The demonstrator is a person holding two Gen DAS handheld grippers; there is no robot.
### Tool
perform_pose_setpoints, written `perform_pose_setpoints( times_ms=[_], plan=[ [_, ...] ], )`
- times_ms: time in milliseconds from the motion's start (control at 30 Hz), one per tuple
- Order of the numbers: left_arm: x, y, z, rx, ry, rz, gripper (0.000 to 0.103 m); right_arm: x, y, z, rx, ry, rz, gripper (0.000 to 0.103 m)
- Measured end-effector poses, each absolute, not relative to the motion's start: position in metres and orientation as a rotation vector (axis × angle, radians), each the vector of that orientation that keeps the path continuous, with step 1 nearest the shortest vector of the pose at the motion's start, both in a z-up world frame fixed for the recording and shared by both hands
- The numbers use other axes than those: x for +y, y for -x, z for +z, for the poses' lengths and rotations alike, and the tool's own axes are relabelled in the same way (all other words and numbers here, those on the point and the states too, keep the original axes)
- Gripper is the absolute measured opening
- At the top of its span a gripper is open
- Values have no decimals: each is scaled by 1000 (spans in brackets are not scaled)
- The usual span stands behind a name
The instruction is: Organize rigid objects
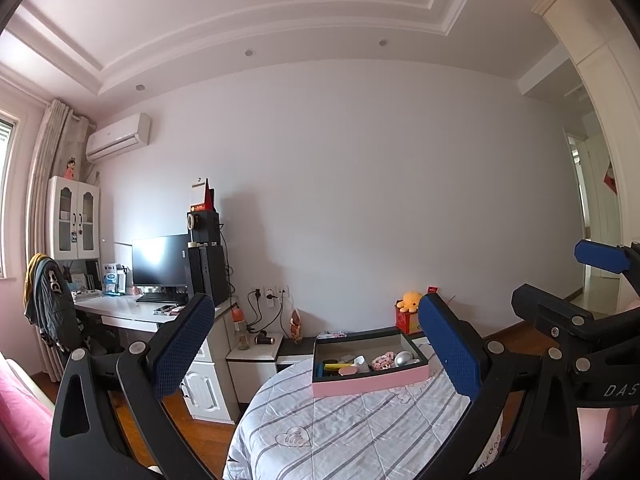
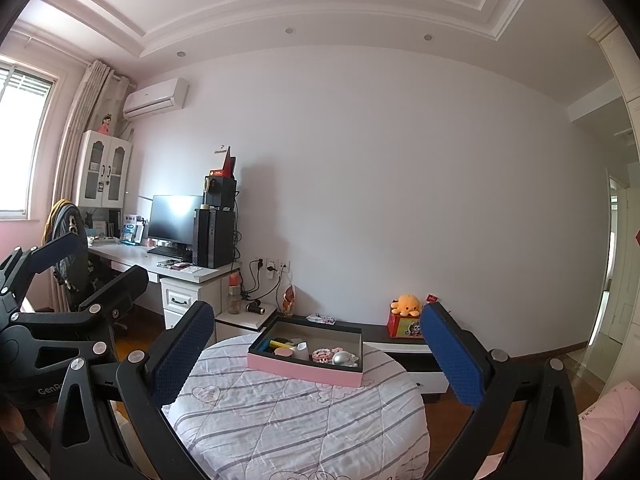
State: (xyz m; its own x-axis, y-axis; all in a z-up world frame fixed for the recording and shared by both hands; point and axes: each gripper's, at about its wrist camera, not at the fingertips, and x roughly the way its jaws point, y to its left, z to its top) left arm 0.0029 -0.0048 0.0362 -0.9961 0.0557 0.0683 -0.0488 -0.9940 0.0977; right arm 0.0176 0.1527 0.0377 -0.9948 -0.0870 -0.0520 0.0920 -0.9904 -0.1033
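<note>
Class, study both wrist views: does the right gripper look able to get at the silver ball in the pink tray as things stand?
Probably yes. The right gripper is open and empty, and the pink tray lies uncovered on the striped quilt ahead of it. The silver ball sits at the near edge, though small items crowd it closely.

**Readable lettering: two partial marks on the gripper bodies**

In the left wrist view, white letters "DAS" stand on the black body of the right gripper (image 1: 592, 276), cut off at the picture's edge. In the right wrist view, "GenR" stands on the black body of the left gripper (image 2: 84, 260), also cut off. Print on the red box (image 2: 404, 326) is too small to read
</note>
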Motion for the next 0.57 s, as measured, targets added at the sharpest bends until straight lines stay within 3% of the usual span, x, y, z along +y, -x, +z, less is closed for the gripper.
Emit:
perform_pose_setpoints(
  times_ms=[567],
  plan=[
    [-6,-4,37,150,-100,3084,103,154,-16,40,166,-84,-3047,103]
  ],
)
